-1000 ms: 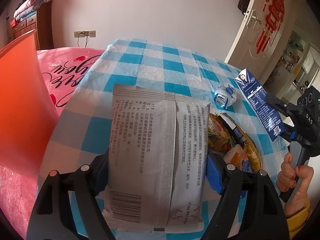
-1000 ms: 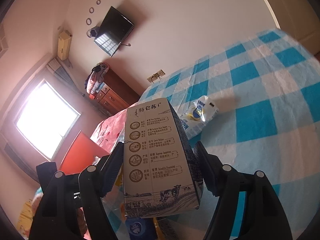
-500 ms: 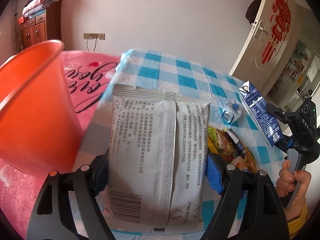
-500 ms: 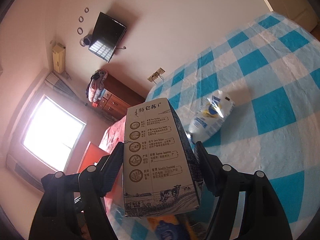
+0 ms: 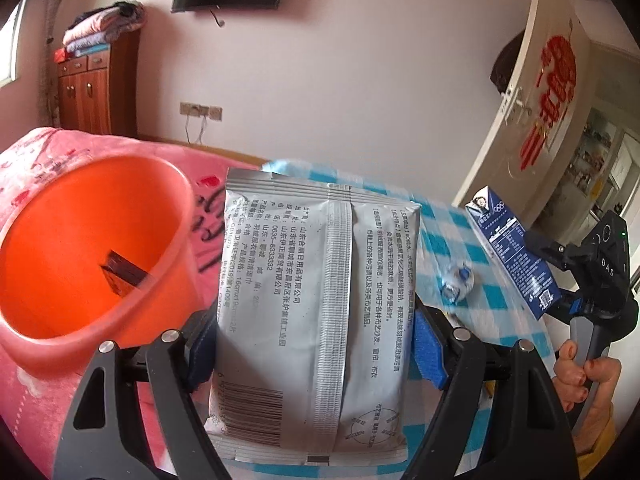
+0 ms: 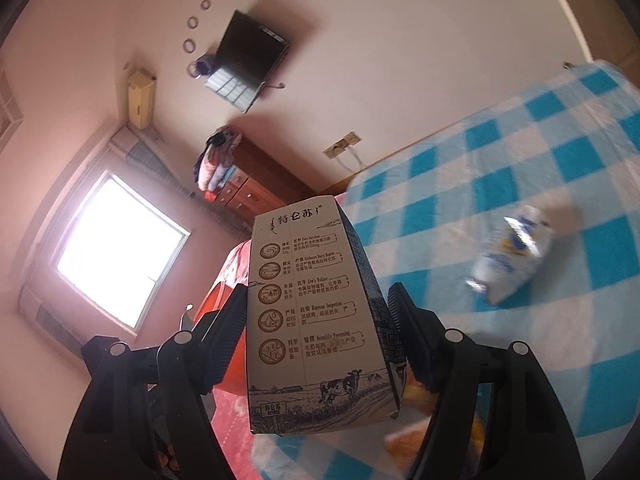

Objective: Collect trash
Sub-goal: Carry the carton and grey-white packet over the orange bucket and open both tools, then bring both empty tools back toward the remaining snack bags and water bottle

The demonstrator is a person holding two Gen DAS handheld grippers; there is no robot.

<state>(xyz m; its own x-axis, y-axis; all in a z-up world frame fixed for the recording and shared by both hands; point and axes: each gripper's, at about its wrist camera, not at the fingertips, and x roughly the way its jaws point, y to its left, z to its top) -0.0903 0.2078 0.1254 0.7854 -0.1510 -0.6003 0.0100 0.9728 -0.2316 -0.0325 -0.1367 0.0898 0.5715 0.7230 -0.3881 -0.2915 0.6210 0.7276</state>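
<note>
- Bucket (image 5: 86, 256), orange plastic, is sitting at far left of the left wrist view on a pink blanket (image 5: 28, 160); a dark flat scrap (image 5: 122, 274) is lying inside it.
- Left gripper (image 5: 316, 344) is clamping a grey wipes packet (image 5: 316, 308) upright between its blue-padded fingers (image 5: 428, 350); the packet is hanging just beside the bucket's rim.
- Crumpled plastic bottle (image 5: 458, 284) is lying on the blue-and-white checked tablecloth (image 5: 444, 240), beyond the packet.
- Right gripper (image 6: 320, 340) is pinching a blue-and-white milk carton (image 6: 316, 320) between its two fingers; in the left wrist view the carton (image 5: 510, 256) is being held in the air over the table's right side.
- Hand (image 5: 588, 376) with red nails is gripping the right gripper's handle at far right.
</note>
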